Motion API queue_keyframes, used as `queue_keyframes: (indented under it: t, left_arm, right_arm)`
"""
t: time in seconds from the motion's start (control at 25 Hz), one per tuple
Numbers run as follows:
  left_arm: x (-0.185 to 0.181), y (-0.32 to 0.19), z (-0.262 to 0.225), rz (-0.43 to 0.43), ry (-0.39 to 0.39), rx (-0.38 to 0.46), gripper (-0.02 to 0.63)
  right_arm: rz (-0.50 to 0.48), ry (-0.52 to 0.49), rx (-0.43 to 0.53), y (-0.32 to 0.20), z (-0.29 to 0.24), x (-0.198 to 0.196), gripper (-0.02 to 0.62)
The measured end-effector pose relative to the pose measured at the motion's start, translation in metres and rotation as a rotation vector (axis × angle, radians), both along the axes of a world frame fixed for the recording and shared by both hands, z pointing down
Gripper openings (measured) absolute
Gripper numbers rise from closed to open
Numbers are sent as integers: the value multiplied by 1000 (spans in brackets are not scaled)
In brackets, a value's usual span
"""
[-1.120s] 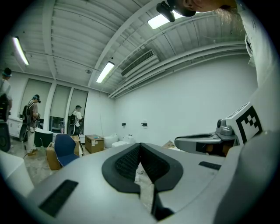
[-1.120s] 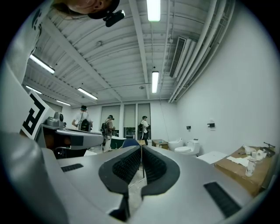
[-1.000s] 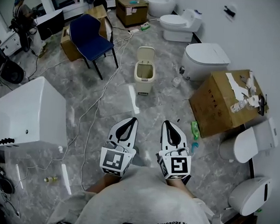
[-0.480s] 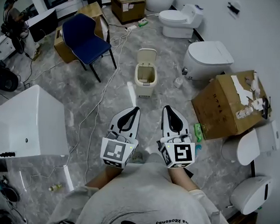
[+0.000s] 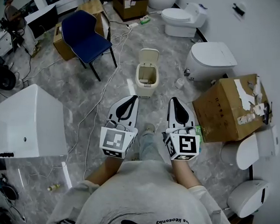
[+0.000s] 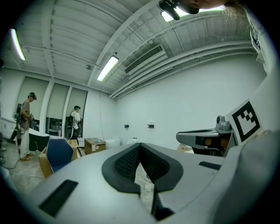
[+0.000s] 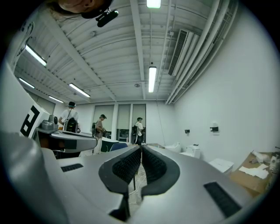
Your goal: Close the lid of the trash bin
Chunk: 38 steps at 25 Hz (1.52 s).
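Observation:
In the head view a small beige trash bin [image 5: 146,79] stands on the grey marble floor ahead of me, its lid [image 5: 148,55] tipped up and open at the back. My left gripper [image 5: 133,99] and right gripper [image 5: 175,99] are held level side by side, both short of the bin and apart from it. Each is shut with nothing between its pads. The left gripper view shows the left gripper [image 6: 140,145] with its jaws together. In the right gripper view the right gripper [image 7: 141,147] is likewise shut. Neither gripper view shows the bin.
A blue chair [image 5: 86,33] stands to the bin's left, with cables [image 5: 97,102] trailing over the floor. A torn cardboard box [image 5: 229,110] and white toilets [image 5: 210,58] sit at the right. A white tub [image 5: 26,121] is at the left. People [image 7: 68,118] stand far back.
The whole view has advanced toward the bin, which now lies nearer to the grippers. Both grippers travelled forward together and stayed shut.

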<state>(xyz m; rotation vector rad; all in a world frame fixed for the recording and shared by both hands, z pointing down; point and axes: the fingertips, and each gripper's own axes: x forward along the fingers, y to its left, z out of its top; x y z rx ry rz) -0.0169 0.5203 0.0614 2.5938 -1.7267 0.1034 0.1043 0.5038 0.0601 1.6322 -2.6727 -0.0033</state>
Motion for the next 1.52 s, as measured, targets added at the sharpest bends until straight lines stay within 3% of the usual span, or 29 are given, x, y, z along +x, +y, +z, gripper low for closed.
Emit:
queue_keyframes:
  t: [0.4,0.92,1.28,1.52]
  left_arm:
    - [-1,-114,11,-30,3,-17,20]
    - [26,-284,13,-105,-3,-20,20]
    - [18,-341,22,-162,-17,-33,20]
    - [17,-367,39,-150,-50,-62,20]
  right_arm:
    - [-28,60,-14,-118,14,-6,33]
    - [-111,105,-20,-297,20,9,33]
    - [-159,75,-53,-362,39,5,32]
    - [-161,57,-85,-389,51,5,32]
